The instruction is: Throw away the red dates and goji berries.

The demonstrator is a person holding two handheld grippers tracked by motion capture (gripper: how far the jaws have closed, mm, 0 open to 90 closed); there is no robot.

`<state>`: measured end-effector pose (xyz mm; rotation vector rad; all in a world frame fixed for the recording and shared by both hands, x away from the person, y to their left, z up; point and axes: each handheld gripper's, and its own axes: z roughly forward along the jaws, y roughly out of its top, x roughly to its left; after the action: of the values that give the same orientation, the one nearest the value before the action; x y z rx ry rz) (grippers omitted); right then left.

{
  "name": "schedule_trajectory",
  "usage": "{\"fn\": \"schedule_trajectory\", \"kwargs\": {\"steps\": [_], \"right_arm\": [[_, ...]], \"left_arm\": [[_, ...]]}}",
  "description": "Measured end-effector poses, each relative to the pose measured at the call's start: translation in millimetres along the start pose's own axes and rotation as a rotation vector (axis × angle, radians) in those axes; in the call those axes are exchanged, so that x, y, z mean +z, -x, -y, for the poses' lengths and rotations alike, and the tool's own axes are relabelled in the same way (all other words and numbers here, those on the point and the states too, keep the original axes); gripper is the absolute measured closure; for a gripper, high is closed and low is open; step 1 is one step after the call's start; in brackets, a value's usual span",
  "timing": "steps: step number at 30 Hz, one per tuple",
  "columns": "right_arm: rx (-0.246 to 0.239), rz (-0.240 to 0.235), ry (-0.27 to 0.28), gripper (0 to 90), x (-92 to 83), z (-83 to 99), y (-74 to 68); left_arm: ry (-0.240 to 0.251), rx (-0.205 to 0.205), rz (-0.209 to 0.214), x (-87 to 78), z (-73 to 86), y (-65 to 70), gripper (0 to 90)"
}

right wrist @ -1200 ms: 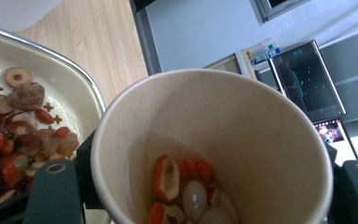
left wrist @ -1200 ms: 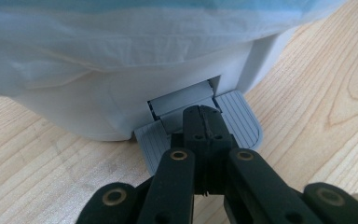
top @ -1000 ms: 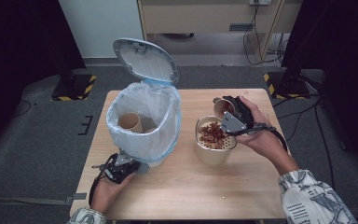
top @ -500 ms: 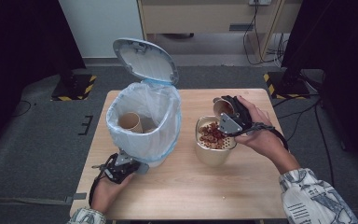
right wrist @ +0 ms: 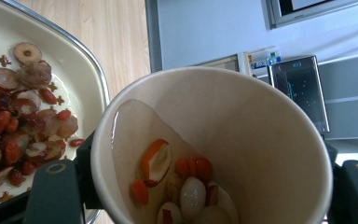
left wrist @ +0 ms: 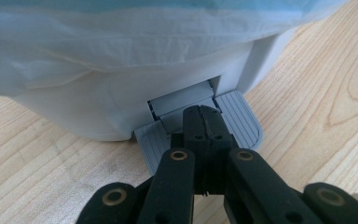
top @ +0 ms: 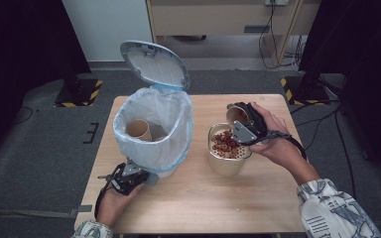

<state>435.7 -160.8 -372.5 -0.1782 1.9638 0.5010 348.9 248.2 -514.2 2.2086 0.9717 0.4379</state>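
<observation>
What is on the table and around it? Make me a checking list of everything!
Surface: wooden table, a few crumbs near the front.
Job's things: paper cup tilted over the strainer bowl, bits and liquid inside both; lined pedal bin, lid up, another cup inside.
Clutter: nothing seen.
Grippers: left gripper shut, pressing the bin's pedal; right gripper shut on the paper cup.
Cables: black ones on the floor behind the table.
Surroundings: grey floor, yellow-black striped bases.

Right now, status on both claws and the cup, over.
Left claw shut, pressing bin pedal, lid up. Right claw shut on paper cup, tilted beside strainer bowl; fruit bits and liquid inside. Nothing blocking.
</observation>
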Motion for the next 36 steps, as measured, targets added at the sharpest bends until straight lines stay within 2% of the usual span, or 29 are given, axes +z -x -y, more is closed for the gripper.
{"fn": "schedule_trajectory", "kwargs": {"steps": [15, 18, 23, 31, 36], "right_arm": [[-0.05, -0.002, -0.023, 26.9, 0.1, -7.4, 0.6], [-0.087, -0.001, -0.039, 26.9, 0.2, -8.8, 0.5], [-0.119, -0.001, -0.062, 26.9, 1.0, -9.9, 0.8], [-0.278, -0.001, -0.129, 26.9, 1.7, -15.6, -2.8], [-0.331, -0.001, -0.156, 26.9, 2.7, -16.5, -5.9]], "left_arm": [[0.0, 0.0, -0.001, 0.0, -0.1, 0.0, 90.0], [-0.001, 0.001, -0.001, 0.0, -0.1, 0.1, 90.0], [-0.001, 0.0, -0.001, 0.0, -0.1, 0.0, 90.0], [-0.002, 0.0, -0.001, 0.0, -0.2, 0.1, 90.0], [-0.001, -0.001, 0.0, 0.0, -0.1, -0.1, 90.0]]}}
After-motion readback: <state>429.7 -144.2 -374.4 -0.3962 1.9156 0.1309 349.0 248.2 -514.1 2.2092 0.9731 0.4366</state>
